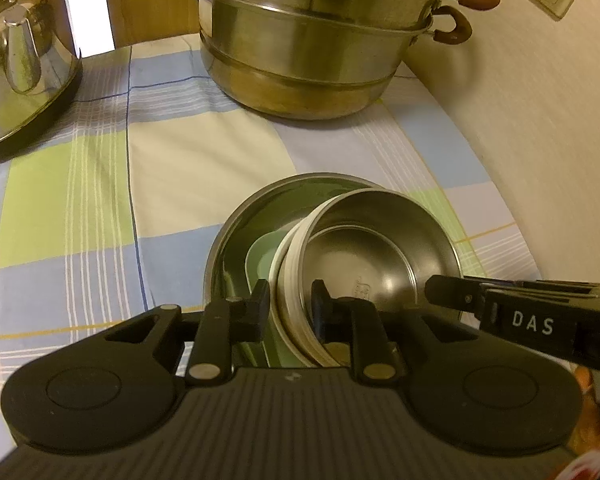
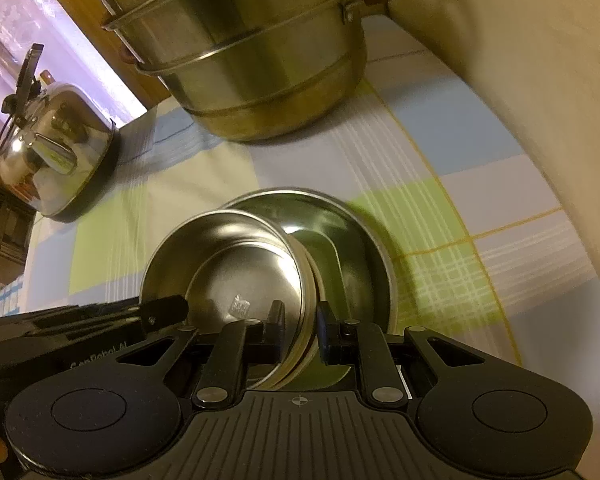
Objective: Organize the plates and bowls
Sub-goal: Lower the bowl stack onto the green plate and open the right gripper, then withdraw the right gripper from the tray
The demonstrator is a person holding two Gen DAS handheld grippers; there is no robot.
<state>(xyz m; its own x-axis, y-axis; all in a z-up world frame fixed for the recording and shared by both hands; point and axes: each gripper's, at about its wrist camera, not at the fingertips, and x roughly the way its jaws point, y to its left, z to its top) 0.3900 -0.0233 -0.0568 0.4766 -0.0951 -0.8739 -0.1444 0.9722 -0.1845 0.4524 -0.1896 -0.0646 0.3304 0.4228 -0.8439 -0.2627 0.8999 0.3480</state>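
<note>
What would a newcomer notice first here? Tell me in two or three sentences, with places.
First, the small steel bowl, tilted inside a larger steel bowl at the near centre of the checked tablecloth, with both grippers pinching its rim: the left gripper on one side, the right gripper on the other. Behind it looms a big stacked steamer pot by the wall, and a shiny kettle stands far left.

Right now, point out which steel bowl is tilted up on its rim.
The small steel bowl, with its cream outer band, held by both grippers. The large steel bowl beneath it lies flat.
</note>
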